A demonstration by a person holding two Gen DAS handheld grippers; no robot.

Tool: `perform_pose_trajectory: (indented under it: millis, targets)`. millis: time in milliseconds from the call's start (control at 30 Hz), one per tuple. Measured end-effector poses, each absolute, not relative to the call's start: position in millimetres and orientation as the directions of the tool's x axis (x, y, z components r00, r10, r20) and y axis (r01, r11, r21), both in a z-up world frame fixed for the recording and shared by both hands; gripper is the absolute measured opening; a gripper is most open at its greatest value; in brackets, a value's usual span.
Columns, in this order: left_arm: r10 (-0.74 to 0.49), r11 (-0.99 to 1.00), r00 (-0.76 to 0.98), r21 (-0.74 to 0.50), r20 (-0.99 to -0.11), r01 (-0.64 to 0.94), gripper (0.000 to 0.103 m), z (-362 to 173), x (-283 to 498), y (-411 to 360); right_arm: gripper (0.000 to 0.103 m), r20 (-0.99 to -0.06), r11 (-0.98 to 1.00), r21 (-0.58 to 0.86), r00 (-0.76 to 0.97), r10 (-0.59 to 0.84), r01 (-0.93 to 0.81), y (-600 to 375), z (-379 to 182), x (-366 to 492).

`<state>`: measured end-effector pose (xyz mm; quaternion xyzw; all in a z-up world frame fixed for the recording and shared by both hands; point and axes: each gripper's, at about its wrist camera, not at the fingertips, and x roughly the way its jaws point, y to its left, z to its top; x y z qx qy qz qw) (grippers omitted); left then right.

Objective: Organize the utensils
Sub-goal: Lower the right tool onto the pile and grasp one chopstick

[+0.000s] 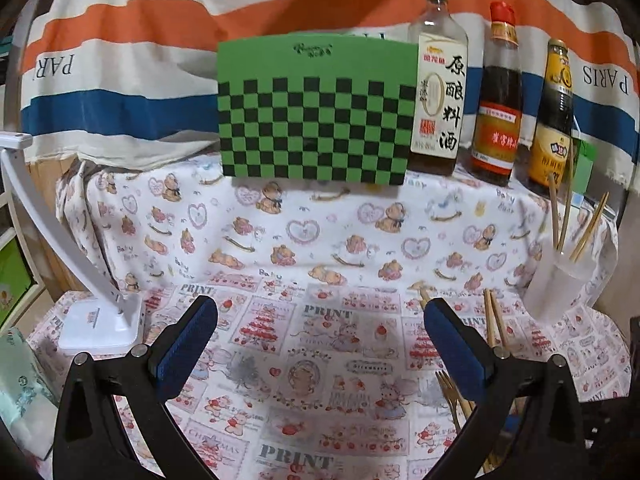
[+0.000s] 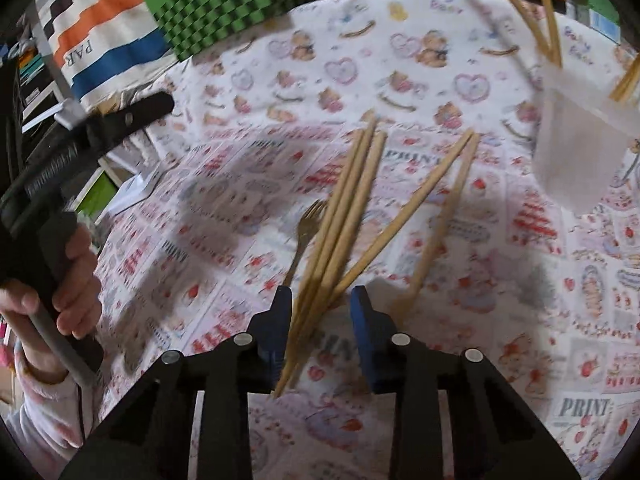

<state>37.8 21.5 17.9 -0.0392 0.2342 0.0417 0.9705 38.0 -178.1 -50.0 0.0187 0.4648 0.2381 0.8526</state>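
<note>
1. The right gripper (image 2: 320, 308) is held low over the patterned tablecloth (image 2: 224, 216), with its jaws part open and nothing clamped. The gap between the blue pads (image 2: 280, 320) is wider than the sticks that pass through it.

2. A bundle of 3 or so chopsticks (image 2: 344, 216) lies flat on the cloth. Its near ends sit between the right jaws, and its long axis runs forward and slightly right, away from the gripper. Whether a pad touches the wood cannot be told, as the picture is blurred.

3. A 2nd pair of chopsticks (image 2: 424, 216) fans off to the right, with its far tips well apart from the bundle's tips. A fork (image 2: 306, 228) lies just left of the bundle, tines pointing away.

4. The cup (image 2: 576, 148), already holding a few chopsticks (image 2: 540, 20), stands ahead and to the right of the right gripper.

5. The left gripper (image 1: 320, 344) is held wide open and empty over bare cloth. In its view the loose chopsticks (image 1: 494, 320) and fork (image 1: 450, 392) lie off to its right, mostly behind its right finger, and the cup (image 1: 560, 284) stands further right.

6. The right gripper is judged much the nearer. The sticks lie along its fingers, not across them, so a closing would catch only the near ends, and the bundle would likely hang nose-down when lifted.
</note>
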Motion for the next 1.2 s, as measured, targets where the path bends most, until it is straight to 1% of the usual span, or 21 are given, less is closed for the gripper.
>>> perform_pose_trajectory:
  millis: [133,167,267,367,533,600,733,833,967,1200]
  targets:
    - [0.07,0.991,0.882,-0.071,-0.466,-0.116,0.102,17.5,39.0,23.1,0.021,-0.795,0.894,0.202,0.466,0.388,-0.399,-169.8,-54.0,35.0]
    - [0.068,0.991,0.881,-0.074,-0.468,-0.115,0.102,17.0,39.0,23.1,0.017,-0.794,0.899,0.187,0.477,0.376,-0.396,-169.1,-53.7,34.3]
    - [0.076,0.99,0.88,-0.066,-0.47,-0.121,0.102,15.0,38.8,21.5,0.014,-0.782,0.912,0.169,0.513,0.355,-0.375,-172.0,-52.5,34.4]
    - [0.071,0.991,0.88,-0.066,-0.469,-0.115,0.102,14.7,37.8,19.7,0.002,-0.756,0.925,0.152,0.562,0.335,-0.347,-181.0,-43.4,32.5]
    - [0.073,0.992,0.879,-0.053,-0.472,-0.11,0.102,12.7,38.2,17.9,0.001,-0.715,0.944,0.113,0.634,0.294,-0.311,-191.2,-30.2,32.9]
    - [0.074,0.992,0.876,-0.056,-0.476,-0.114,0.102,12.0,38.9,18.8,0.001,-0.727,0.938,0.108,0.617,0.3,-0.329,-191.1,-29.3,36.0]
    - [0.074,0.991,0.872,-0.06,-0.484,-0.117,0.102,10.7,40.8,21.2,0.001,-0.757,0.942,0.13,0.583,0.296,-0.31,-189.7,-34.8,39.4]
    - [0.078,0.991,0.87,-0.055,-0.487,-0.119,0.102,9.2,42.0,21.2,0.002,-0.754,0.941,0.118,0.588,0.292,-0.316,-183.7,-36.9,35.0]
    - [0.077,0.992,0.867,-0.049,-0.492,-0.116,0.102,8.0,43.3,20.4,0.002,-0.777,0.941,0.118,0.561,0.287,-0.318,-179.6,-43.2,36.6]
    - [0.067,0.992,0.867,-0.062,-0.494,-0.112,0.102,8.2,42.7,20.7,0.004,-0.774,0.932,0.139,0.55,0.313,-0.335,-177.7,-43.5,35.3]
